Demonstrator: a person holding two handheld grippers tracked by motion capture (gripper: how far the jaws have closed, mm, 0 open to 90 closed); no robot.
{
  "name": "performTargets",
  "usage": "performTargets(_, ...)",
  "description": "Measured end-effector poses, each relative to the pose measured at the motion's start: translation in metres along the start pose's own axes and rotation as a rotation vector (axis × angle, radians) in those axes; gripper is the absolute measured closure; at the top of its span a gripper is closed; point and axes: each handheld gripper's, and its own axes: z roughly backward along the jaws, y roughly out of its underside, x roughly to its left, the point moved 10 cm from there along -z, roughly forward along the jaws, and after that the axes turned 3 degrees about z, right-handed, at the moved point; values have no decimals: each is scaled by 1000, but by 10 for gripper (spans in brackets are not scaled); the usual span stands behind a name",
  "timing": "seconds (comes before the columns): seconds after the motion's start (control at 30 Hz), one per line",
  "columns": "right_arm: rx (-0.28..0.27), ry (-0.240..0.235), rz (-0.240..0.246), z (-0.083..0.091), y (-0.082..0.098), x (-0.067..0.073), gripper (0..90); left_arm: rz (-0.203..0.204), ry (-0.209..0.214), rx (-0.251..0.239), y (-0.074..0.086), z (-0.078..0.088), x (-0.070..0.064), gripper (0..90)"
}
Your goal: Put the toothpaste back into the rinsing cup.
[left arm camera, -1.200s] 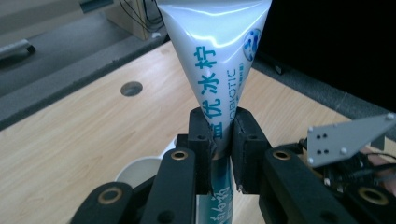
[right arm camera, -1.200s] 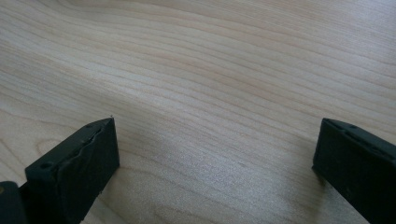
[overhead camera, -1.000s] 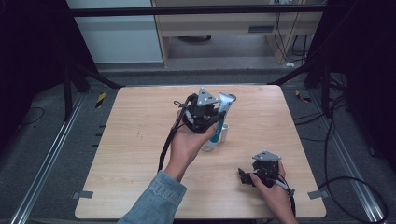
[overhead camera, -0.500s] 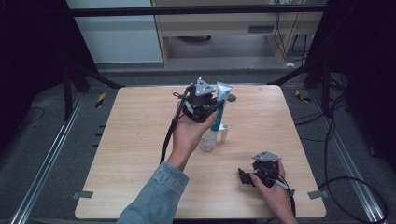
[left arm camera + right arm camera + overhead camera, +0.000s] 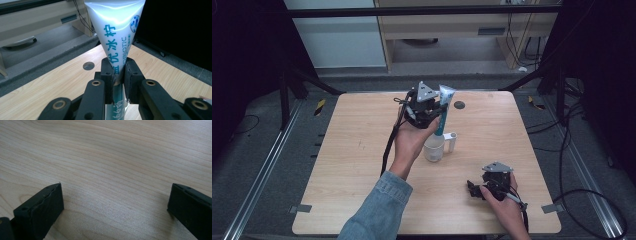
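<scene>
A white and teal toothpaste tube stands upright, crimped end up, with its lower end inside a white mug near the middle of the wooden table. My left gripper is shut on the tube above the mug. In the left gripper view the two black pads squeeze the tube between them. My right gripper rests low at the table's front right, jaws wide apart. The right gripper view shows its fingers over bare wood with nothing between them.
A small dark round hole sits in the tabletop behind the mug. A cable trails from the left gripper along the forearm. Beyond the table's far edge are a bench and dark stands.
The left hand has carried the tube toward the far side of the table and a little down. The tube's lower end now stands in the mug. The right hand has not moved.
</scene>
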Motion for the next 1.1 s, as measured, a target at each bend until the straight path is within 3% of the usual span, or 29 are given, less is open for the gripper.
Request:
performTargets(0.63, -1, 0, 2, 0, 0, 0, 5, 24, -36, -48, 7, 3, 11, 791)
performTargets(0.93, 0, 1, 3, 0, 0, 0, 4, 25, -30, -30, 35, -17, 16, 791)
performTargets(1.1, 1, 0, 0, 0, 0, 0, 4, 28, -27, -37, 42, -20, 17, 791)
